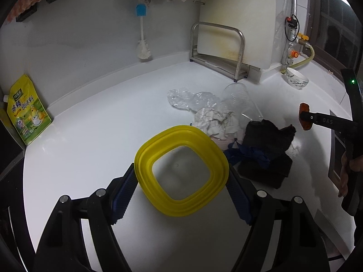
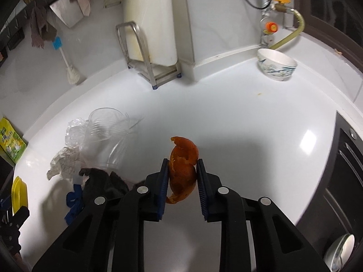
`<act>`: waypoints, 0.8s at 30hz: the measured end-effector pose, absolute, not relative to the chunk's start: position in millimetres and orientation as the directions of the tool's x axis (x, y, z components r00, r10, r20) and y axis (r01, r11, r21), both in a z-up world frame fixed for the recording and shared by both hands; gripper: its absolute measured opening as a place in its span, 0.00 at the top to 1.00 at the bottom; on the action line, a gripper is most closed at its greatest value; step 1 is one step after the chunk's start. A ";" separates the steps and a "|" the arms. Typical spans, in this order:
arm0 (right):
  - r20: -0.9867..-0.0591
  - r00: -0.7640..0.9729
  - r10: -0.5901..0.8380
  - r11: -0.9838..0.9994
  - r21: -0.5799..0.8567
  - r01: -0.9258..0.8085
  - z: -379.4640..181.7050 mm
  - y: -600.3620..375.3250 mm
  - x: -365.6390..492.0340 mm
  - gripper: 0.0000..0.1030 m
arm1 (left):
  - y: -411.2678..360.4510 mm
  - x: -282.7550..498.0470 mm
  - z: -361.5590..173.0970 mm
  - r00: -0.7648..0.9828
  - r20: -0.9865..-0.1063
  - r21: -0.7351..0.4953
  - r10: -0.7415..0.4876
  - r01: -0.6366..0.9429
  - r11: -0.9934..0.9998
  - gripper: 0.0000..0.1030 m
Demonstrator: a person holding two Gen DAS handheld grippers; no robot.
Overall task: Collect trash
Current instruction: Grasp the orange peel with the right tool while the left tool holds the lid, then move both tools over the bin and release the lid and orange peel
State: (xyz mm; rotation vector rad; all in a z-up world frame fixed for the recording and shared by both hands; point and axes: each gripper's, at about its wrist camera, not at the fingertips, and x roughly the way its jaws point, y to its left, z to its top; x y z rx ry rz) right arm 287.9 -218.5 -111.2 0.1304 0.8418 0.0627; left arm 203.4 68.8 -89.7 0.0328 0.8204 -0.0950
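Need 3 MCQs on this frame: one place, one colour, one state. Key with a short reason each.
1. Where is the patterned bowl?
A. by the back wall near the hose
B. in the metal rack
C. on the black cloth

2. What colour is the rim of the container between the left gripper's fingers?
A. red
B. yellow
C. green

3. What is the right gripper doing?
A. hanging open, holding nothing
B. shut on a clear cup
C. shut on an orange peel

Answers: 1 A, it sits on the counter under the hose. 2 B, the rim is bright yellow. 3 C, both pads press the peel.
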 end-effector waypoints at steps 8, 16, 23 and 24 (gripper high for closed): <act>-0.732 0.671 0.117 0.985 0.172 0.016 -104.9 -226.9 221.2 0.77 | 46.8 169.5 -77.1 0.685 -0.721 -0.015 -0.104 0.135 0.991 0.28; -0.743 0.657 0.129 0.982 0.190 0.022 -111.2 -237.3 141.8 0.77 | 12.5 123.5 -70.7 0.672 -0.725 -0.020 -0.147 0.193 0.981 0.28; -0.776 0.612 0.154 0.976 0.216 0.028 -128.4 -244.4 67.4 0.77 | -21.6 70.8 -71.2 0.635 -0.749 -0.028 -0.192 0.259 0.966 0.28; -0.782 0.601 0.162 0.974 0.223 0.027 -131.8 -245.4 54.8 0.77 | -25.7 64.2 -71.9 0.628 -0.753 -0.029 -0.196 0.266 0.964 0.28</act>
